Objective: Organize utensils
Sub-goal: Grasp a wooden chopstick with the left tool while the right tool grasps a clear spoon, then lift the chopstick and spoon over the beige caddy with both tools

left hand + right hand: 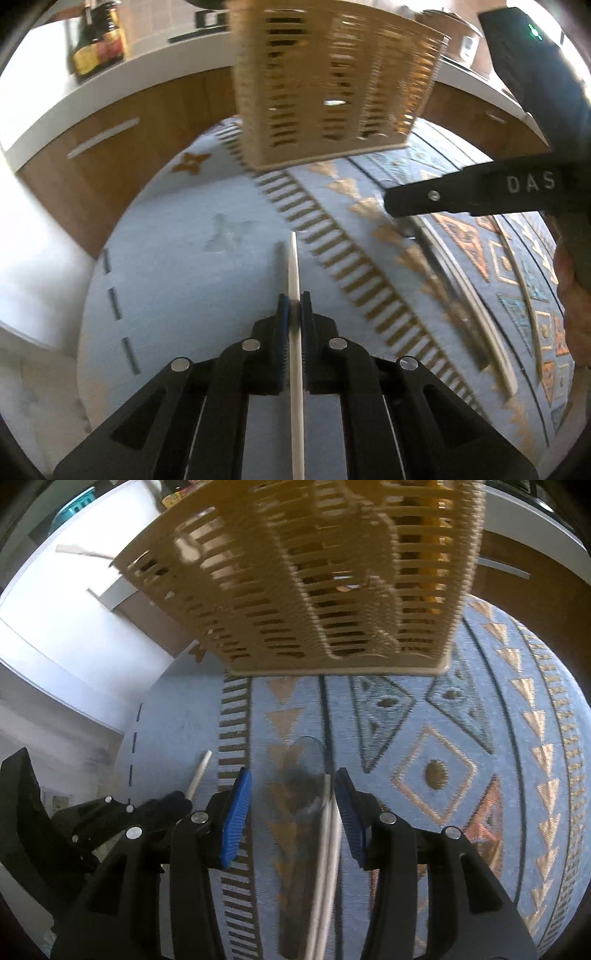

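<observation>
A tan slatted utensil basket (332, 81) stands on a patterned blue cloth (192, 266), ahead of both grippers; it also shows in the right wrist view (332, 572). My left gripper (294, 306) is shut on a thin white chopstick (295, 288) that points toward the basket. My right gripper (293, 801) is open; white chopsticks (327, 849) and a blurred metal spoon (299, 775) lie on the cloth between its blue pads (236, 819). The right gripper shows in the left view (391, 203), over blurred utensils (461, 302). The left gripper (184, 797) with its chopstick (199, 771) shows at left.
A white counter (44, 96) with wooden cabinet fronts (110, 147) curves behind the table. Dark sauce bottles (96, 40) stand on the counter at the far left. A teal object (74, 506) sits at the upper left of the right wrist view.
</observation>
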Available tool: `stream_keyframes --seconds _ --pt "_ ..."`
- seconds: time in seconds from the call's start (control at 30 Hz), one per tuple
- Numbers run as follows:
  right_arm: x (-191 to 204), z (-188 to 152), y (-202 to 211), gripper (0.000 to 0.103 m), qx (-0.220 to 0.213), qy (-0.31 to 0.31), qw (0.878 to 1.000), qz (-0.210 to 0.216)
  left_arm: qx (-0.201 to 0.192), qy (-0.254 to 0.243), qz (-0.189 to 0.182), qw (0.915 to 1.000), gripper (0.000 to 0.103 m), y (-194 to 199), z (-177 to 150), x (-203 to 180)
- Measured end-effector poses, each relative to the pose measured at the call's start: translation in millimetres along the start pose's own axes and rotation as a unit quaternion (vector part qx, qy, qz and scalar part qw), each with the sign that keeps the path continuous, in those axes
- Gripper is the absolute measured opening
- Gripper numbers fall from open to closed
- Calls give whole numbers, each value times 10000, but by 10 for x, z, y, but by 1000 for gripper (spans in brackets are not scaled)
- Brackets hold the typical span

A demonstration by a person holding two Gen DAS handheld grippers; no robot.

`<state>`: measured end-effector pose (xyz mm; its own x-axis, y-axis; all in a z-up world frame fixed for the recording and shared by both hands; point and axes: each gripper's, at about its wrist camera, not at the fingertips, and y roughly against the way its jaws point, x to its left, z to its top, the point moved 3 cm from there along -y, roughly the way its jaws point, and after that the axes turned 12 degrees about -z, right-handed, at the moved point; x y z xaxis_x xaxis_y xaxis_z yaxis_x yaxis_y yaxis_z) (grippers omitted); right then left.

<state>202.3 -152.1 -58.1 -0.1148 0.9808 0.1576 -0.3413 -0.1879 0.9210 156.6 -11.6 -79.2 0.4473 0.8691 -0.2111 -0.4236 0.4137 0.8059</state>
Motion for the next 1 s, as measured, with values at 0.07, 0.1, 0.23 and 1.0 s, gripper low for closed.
stream_keyframes --seconds 0.07,0.1,0.23,1.0 --pt "63 13 -14 43 2 70 10000 15 -12 87 -44 10000 4 2 -12 53" --pt "88 18 -28 43 18 92 10000 2 -25 122 -92 9999 4 16 -17 73" --pt "180 14 -103 43 120 199 9997 10 -78 137 3 9999 5 47 -28 155" --pt "731 -65 -263 29 155 1615 9779 -1318 930 -683 155 9932 6 -44 52 159"
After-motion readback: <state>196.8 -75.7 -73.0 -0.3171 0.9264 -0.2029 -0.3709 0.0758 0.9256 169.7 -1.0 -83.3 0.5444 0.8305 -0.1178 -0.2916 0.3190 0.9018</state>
